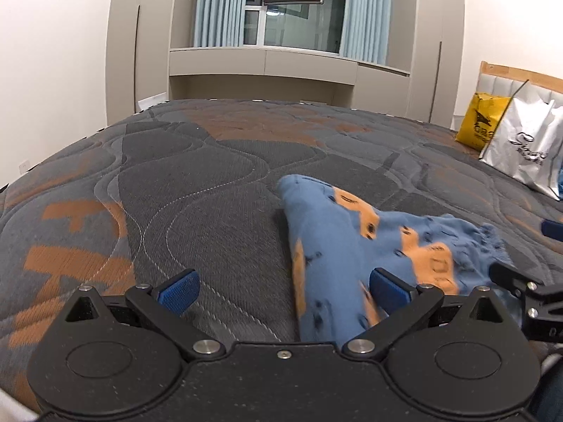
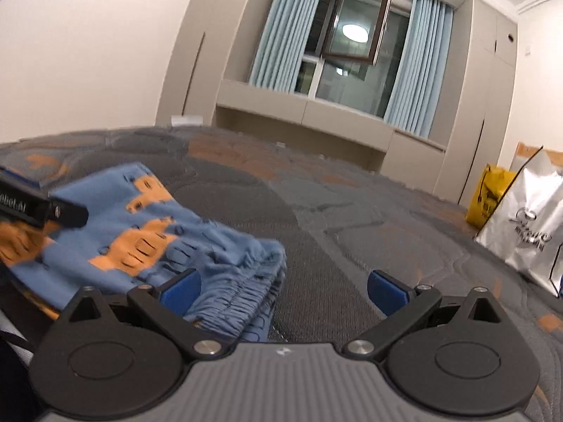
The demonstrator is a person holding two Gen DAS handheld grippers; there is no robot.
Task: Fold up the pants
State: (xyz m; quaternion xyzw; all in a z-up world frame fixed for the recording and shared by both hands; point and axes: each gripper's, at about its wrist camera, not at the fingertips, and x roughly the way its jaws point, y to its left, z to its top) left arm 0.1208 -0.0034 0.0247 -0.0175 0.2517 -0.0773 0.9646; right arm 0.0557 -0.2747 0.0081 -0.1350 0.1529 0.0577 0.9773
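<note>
Pants lay bunched on the mattress, apparently already folded small. Both the left hand-held gripper and the right hand-held gripper stood released, holding nothing. Best to flatten the elastic waistband and square the edges before regrasping.

Bed lies bare left of and beyond the pants. Two bags, yellow and silver, block its far right edge.
</note>
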